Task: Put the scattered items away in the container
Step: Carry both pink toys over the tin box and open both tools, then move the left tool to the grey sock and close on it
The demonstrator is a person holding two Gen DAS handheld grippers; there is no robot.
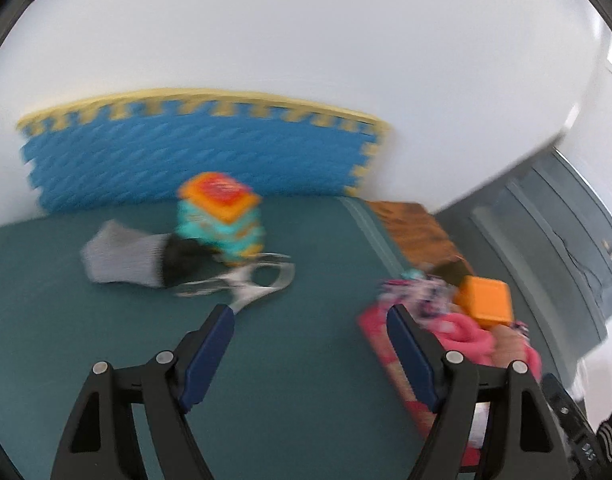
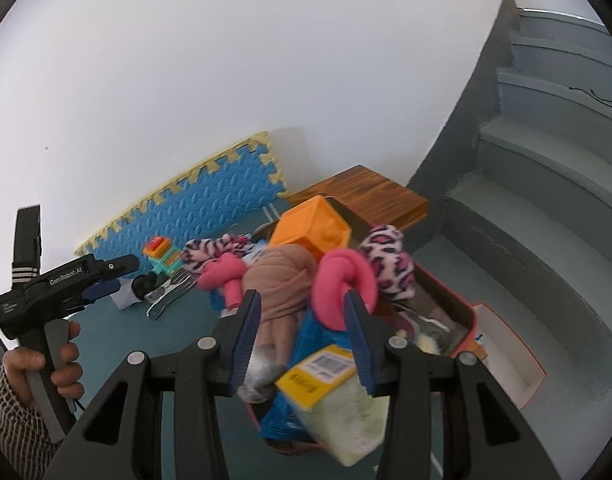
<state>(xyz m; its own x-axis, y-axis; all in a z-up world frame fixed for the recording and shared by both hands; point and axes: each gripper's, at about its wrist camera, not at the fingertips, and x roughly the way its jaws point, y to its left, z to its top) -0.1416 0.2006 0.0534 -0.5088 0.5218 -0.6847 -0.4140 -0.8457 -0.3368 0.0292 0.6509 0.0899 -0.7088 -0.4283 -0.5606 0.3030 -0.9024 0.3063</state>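
Container (image 2: 446,292), red-rimmed, heaped with soft items and orange box (image 2: 312,226), directly ahead of right gripper (image 2: 302,300); jaws wide, nothing held; yellow-green carton (image 2: 338,396) blurred below fingertips. Tongs (image 1: 242,280), grey sock (image 1: 126,256), colourful toy (image 1: 222,216) ahead of left gripper (image 1: 310,316); jaws wide, empty. Beyond: blue foam mat (image 1: 198,156), wooden board (image 2: 370,196).

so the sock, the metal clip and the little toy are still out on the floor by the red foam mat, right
Nearly. The foam mat is blue with a yellow toothed edge, not red; both wrist views show it leaning against the wall. The rest holds: the sock, metal clip and toy still lie on the floor in front of it.
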